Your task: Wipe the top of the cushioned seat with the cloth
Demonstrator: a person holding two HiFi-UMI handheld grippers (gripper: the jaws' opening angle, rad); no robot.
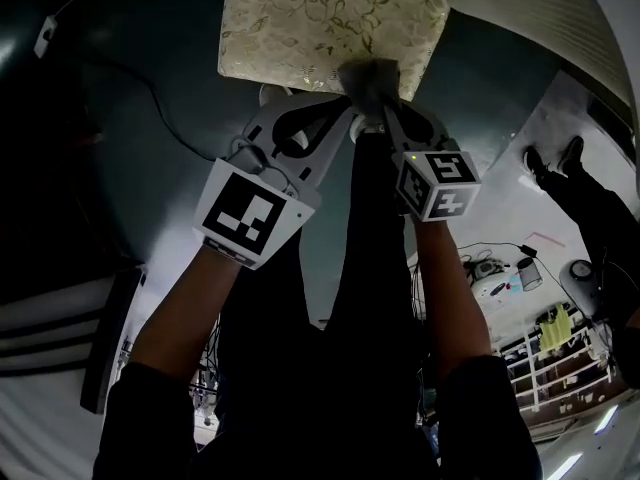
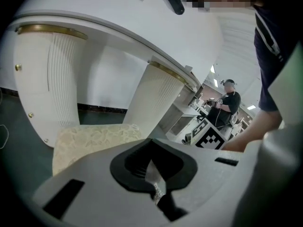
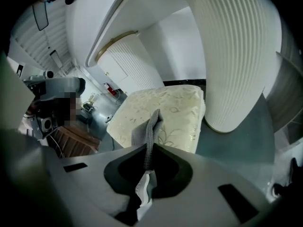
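Now the right gripper is clenched on a grey cloth, which sits at the near edge of the cushioned seat. Just beside it, the left gripper has its jaws together, holding nothing.

Curved white counter with gold trim, resting on two white ribbed columns. Dark glossy floor, thin cable lying across it. Bystander in dark clothes stands well behind.
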